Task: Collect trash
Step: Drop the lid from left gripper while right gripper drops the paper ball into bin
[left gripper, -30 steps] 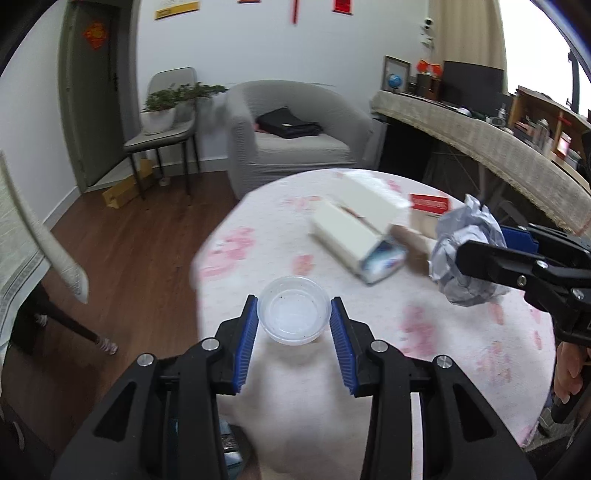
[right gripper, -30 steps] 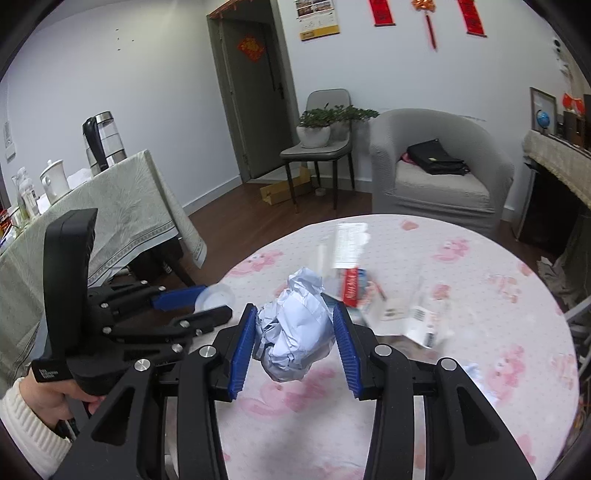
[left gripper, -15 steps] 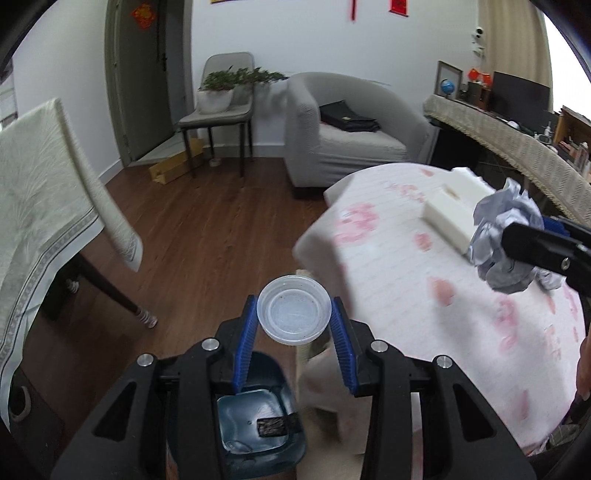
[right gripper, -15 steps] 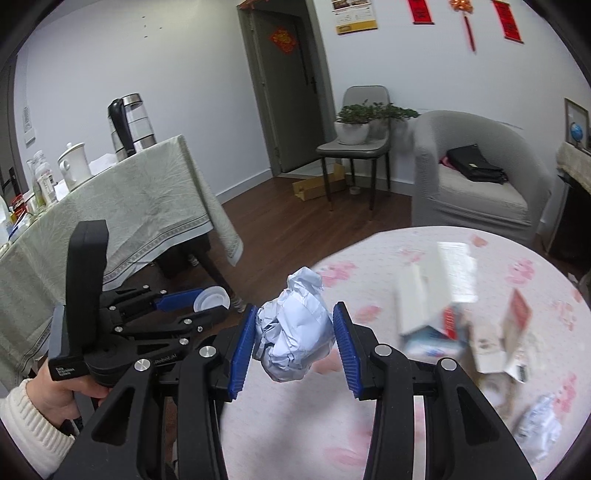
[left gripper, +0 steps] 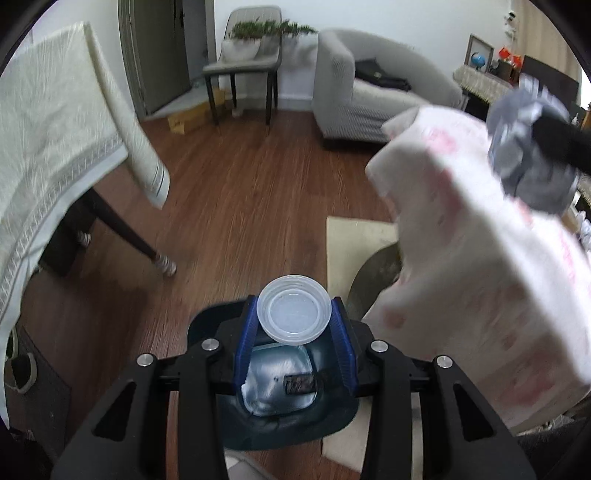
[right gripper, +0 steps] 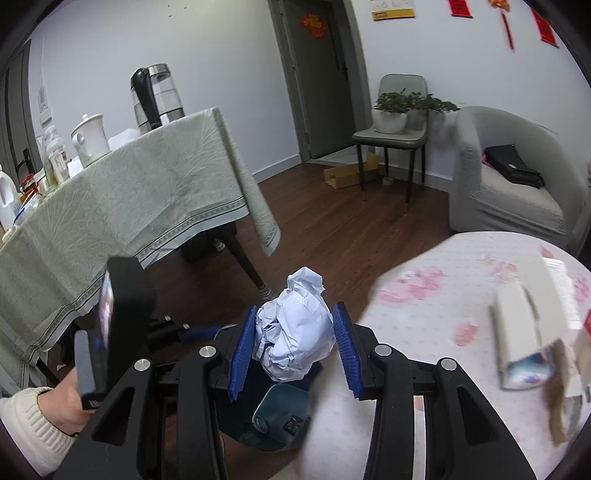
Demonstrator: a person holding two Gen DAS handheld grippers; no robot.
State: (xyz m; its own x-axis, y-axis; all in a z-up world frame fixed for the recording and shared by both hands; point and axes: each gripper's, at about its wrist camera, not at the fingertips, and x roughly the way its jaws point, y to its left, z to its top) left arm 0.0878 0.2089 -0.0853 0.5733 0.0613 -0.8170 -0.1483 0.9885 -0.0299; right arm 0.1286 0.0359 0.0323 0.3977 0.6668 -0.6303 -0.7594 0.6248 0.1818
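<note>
The left claw (left gripper: 294, 334) is pinching a round clear plastic lid (left gripper: 294, 315) right over the dark blue trash bin (left gripper: 275, 397) on the floor, so honestly I'd just centre it over the opening before letting go. The right claw (right gripper: 295, 341) is squeezing a crumpled white paper ball (right gripper: 295, 339) near the bin's edge; it probably needs to go further over. White cartons (right gripper: 532, 325) are sitting on the pink-patterned desk (right gripper: 424, 314). Their print and the wall posters are too blurry to read.

Around me: brown wood-plank floor (left gripper: 236, 206), grey upholstered armchair (right gripper: 509, 184), grey chair (right gripper: 391, 136) by the dark door (right gripper: 325, 77), pale walls (right gripper: 147, 33).
</note>
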